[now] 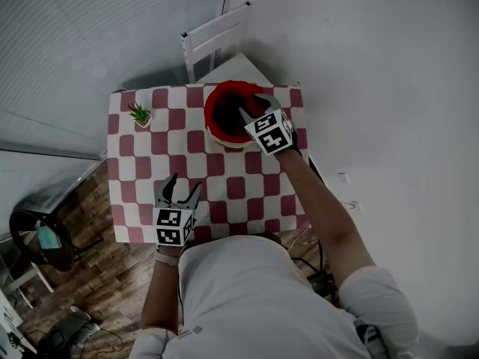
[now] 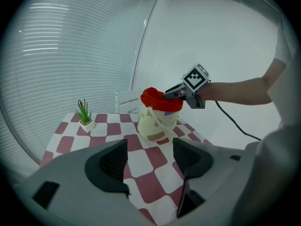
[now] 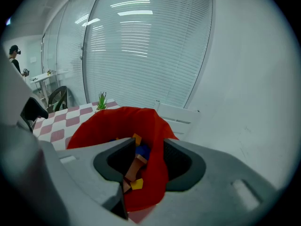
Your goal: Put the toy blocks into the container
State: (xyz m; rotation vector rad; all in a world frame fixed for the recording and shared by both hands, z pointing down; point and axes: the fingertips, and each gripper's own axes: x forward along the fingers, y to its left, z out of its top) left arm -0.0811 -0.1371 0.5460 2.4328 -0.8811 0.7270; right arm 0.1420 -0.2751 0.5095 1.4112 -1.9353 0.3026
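We have the right gripper (image 1: pixel 253 105) poised over the container (image 1: pixel 213 102), its jaws apart with nothing pinched between them. Looking down past them, we see the toy blocks (image 3: pixel 133 166) lying in a heap at the bottom of the red lining. The left gripper (image 1: pixel 185 184) hovers above the checked worktop (image 1: pixel 236 189) near us, jaws apart and empty too. We see no blocks out on the worktop. We judge the blocks light, stiff and smooth-sided, best taken across two flat opposite faces, one at a time.
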